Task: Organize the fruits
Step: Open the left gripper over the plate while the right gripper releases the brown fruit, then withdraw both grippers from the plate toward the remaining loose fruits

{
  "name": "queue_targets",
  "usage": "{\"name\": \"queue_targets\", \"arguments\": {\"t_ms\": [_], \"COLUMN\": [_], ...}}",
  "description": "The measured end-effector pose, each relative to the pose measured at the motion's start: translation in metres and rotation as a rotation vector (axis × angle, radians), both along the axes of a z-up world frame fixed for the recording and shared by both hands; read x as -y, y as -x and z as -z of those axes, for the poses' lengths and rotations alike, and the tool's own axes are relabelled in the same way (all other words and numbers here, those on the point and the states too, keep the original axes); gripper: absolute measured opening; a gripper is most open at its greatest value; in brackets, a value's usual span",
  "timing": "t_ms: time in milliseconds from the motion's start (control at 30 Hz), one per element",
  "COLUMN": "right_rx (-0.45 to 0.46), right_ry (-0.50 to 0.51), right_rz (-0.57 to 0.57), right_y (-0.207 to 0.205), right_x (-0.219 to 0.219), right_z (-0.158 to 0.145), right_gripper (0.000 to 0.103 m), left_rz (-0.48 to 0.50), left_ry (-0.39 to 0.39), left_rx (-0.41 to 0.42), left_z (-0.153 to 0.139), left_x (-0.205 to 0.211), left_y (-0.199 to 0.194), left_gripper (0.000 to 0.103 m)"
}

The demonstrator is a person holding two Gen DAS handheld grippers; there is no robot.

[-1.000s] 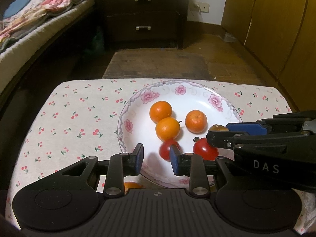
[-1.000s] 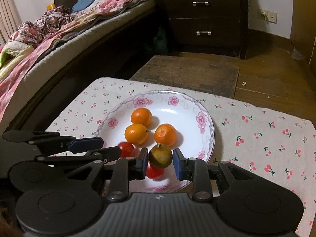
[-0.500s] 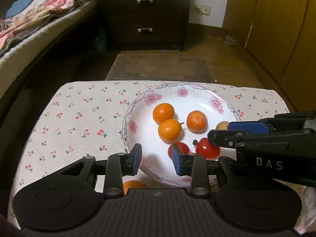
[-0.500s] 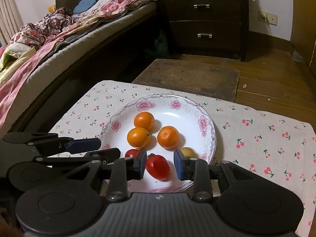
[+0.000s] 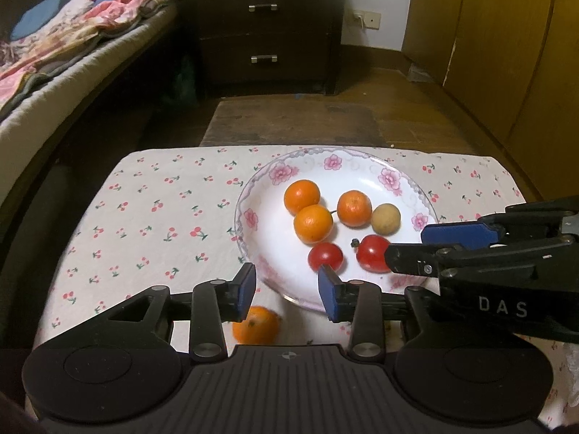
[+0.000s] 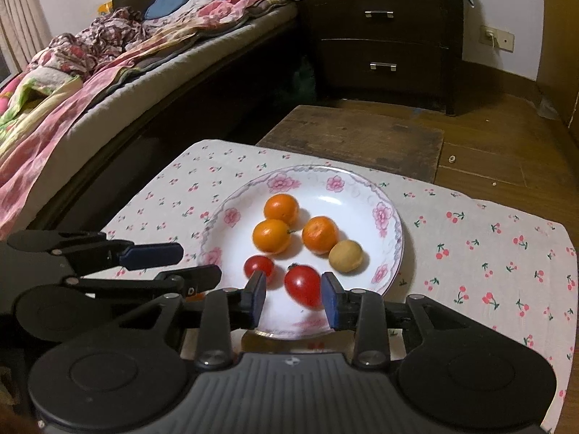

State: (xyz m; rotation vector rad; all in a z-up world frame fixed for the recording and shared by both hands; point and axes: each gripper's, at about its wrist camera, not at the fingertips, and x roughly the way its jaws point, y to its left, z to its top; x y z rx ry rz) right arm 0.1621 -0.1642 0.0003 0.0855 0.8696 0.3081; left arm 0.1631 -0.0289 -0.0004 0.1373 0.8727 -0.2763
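A white flowered plate (image 5: 253, 195) (image 6: 389, 238) holds three oranges (image 5: 313, 223) (image 6: 271, 235), a yellow-brown fruit (image 5: 385, 218) (image 6: 345, 255) and two tomatoes. My left gripper (image 5: 287, 294) (image 6: 201, 262) hovers over the plate's near rim, its jaws opening with nothing between them. The small tomato (image 5: 325, 256) (image 6: 258, 266) lies just beyond its right pad. Another orange (image 5: 256, 325) rests on the cloth below the left pad. My right gripper (image 6: 295, 300) (image 5: 405, 244) is open above the larger tomato (image 6: 303, 285) (image 5: 372, 257), which shows between the pads without being pressed.
The plate sits on a cherry-print cloth (image 5: 163, 217) over a small table. Beyond it stand a low wooden bench (image 5: 293, 123), a dark nightstand (image 5: 264, 32), a bed with heaped bedding (image 6: 90, 83) at left and wooden cupboards (image 5: 506, 54) at right.
The right gripper let the yellow-brown fruit go; it now lies on the plate beside the oranges. The left gripper opened wider and drew back from the small tomato.
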Motion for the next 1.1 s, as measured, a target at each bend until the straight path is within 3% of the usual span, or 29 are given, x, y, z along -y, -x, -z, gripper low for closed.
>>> {"name": "queue_targets", "arguments": {"t_ms": [1100], "right_rx": [-0.094], "right_ry": [-0.005], "right_rz": [-0.089], "right_y": [0.029], "right_x": [-0.04], "right_z": [0.014], "right_gripper": [0.034], "left_rz": [-0.017], "left_ry": [-0.034], "left_rx": [-0.072], "left_z": [0.012], "left_x": [-0.037], "left_y": [0.032], "left_gripper": [0.046]}}
